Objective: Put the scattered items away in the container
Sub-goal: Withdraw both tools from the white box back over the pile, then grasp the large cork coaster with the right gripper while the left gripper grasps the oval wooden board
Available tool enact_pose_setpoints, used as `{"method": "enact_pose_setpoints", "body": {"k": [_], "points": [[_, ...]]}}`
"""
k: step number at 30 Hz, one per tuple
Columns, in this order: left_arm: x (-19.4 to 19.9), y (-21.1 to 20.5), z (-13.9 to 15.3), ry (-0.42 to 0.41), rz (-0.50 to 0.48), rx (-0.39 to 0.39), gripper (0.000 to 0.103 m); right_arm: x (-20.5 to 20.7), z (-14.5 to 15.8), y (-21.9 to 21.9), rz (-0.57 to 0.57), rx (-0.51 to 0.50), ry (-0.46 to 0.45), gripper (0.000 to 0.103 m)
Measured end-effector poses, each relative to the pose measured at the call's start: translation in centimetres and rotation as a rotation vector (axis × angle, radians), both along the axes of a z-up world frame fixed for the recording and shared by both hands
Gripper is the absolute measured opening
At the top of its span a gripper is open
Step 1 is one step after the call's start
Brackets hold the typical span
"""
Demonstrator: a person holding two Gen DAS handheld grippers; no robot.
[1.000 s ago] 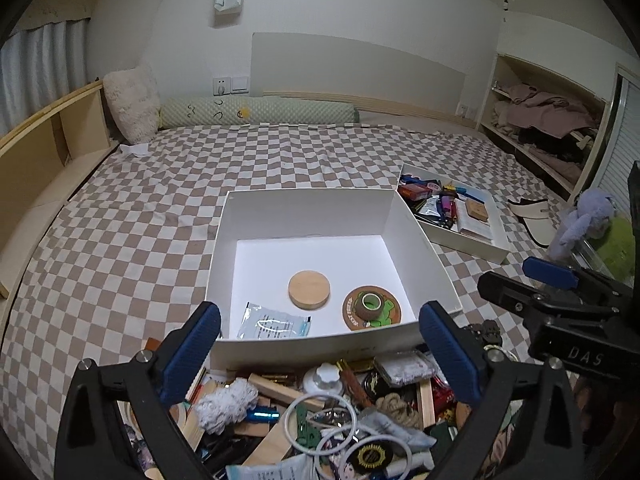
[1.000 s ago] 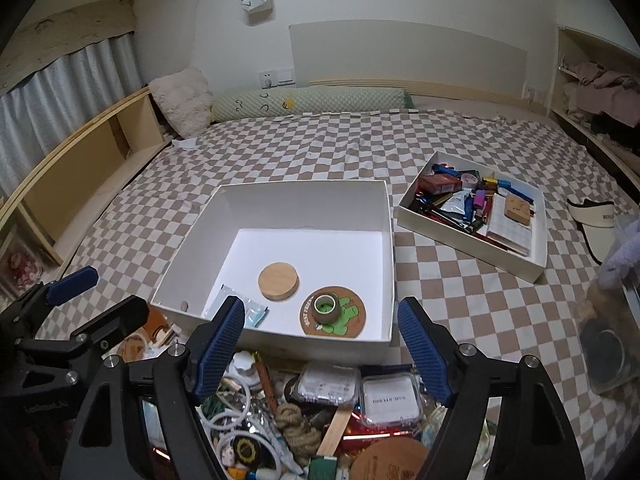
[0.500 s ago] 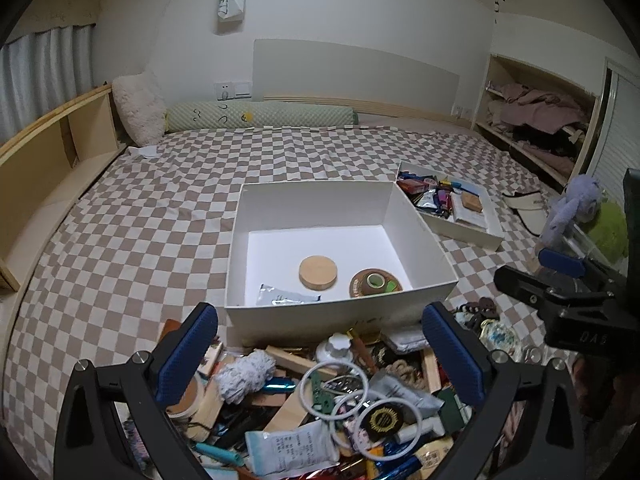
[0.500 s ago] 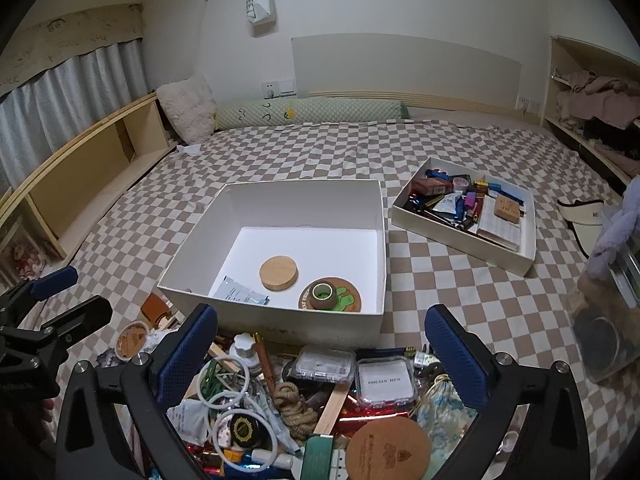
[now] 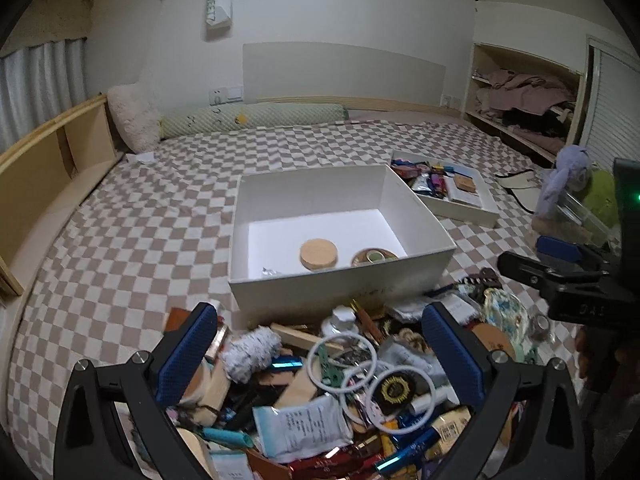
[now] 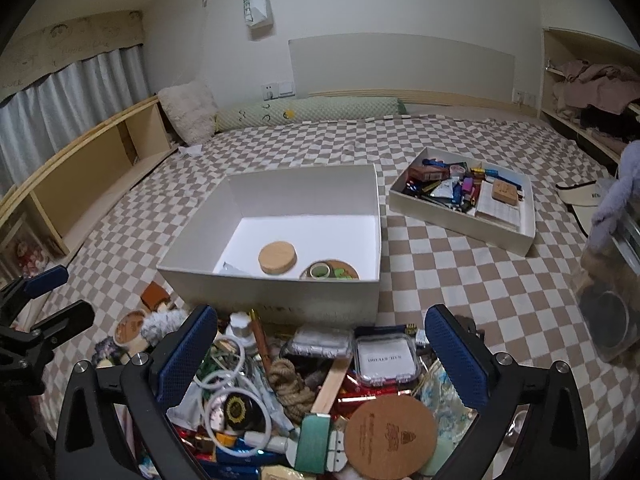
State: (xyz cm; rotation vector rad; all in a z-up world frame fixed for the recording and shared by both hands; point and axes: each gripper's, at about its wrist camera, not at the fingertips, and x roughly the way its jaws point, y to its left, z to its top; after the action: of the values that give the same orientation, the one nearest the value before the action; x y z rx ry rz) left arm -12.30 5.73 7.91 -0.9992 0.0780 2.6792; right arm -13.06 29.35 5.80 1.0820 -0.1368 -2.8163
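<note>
Both our grippers, left (image 5: 320, 354) and right (image 6: 320, 354), have pulled back from the white box (image 6: 280, 280), jaws wide over the pile (image 5: 340, 392).

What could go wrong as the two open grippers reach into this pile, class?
1. The white rings overlap each other and the clutter, so lifting one may drag others along.
2. The left gripper and right gripper hover over the same pile and could collide.
3. The pile presses against the box wall, so a push might shift the box.
</note>
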Motion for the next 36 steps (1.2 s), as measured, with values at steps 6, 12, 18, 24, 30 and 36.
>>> {"method": "enact_pose_setpoints", "body": {"k": [6, 12, 18, 24, 30, 36], "points": [[1.5, 0.3, -2.0, -0.026, -0.031, 0.011, 0.103, 1.3, -2.2, 0.2, 0.01, 0.003, -0.029, 0.103], [3.6, -0.2, -3.7, -0.025, -0.049, 0.005, 0.103, 3.3, -4.0, 0.3, 0.029, 0.02, -0.038, 0.103], [5.3, -1.4, -5.0, -0.03, -0.046, 0.022, 0.096, 5.4, -5.3, 0.3, 0.039, 0.067, -0.011, 0.103], [6.8, -3.1, -6.5, -0.033, -0.005, 0.031, 0.096, 7.0, -7.0, 0.4, 0.043, 0.076, -0.005, 0.103], [7.8, -5.0, -8.2, -0.044, 0.054, 0.026, 0.096, 7.9, -9.0, 0.9, 0.048, 0.018, -0.047, 0.103], [8.6, -7.1, -9.7, -0.078, 0.106, 0.047, 0.096, 8.7, -10.3, 1.4, 0.035, -0.021, -0.068, 0.103]]}}
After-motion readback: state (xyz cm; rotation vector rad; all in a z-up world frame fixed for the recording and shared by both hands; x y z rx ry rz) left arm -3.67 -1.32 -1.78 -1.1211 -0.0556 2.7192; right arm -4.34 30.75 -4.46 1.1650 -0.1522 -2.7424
